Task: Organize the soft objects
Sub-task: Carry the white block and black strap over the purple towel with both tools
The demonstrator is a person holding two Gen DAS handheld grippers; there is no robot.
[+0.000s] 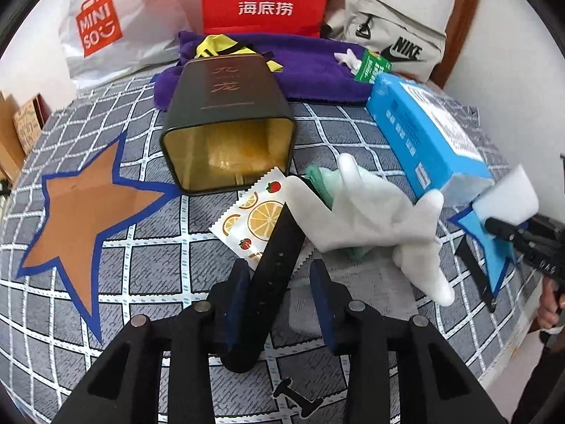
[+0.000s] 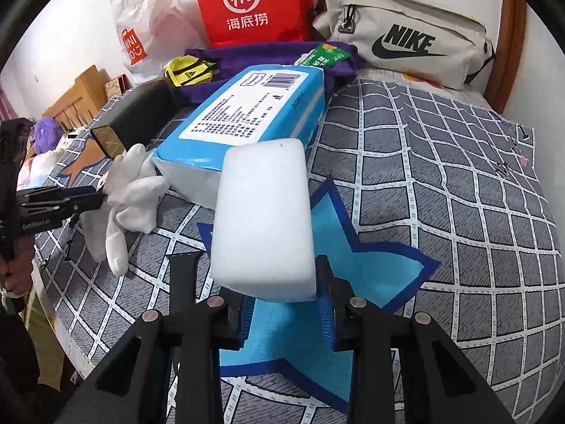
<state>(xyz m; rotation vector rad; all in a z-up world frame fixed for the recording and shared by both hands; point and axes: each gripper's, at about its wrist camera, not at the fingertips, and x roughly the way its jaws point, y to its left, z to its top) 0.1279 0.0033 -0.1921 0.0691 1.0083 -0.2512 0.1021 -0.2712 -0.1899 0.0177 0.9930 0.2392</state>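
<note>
The right gripper (image 2: pixel 282 300) is clamped on a white sponge block (image 2: pixel 263 219), held above the blue star patch (image 2: pixel 370 268) of the checked bed cover (image 2: pixel 459 176). The left gripper (image 1: pixel 279 282) stands partly open around a black strap (image 1: pixel 279 247), its pads not clearly pressing. Only the left view shows the fruit-print sachet (image 1: pixel 247 219) and dark tin's (image 1: pixel 229 130) open mouth near the white glove (image 1: pixel 374 212). The right view alone shows the blue tissue pack's (image 2: pixel 247 113) label.
</note>
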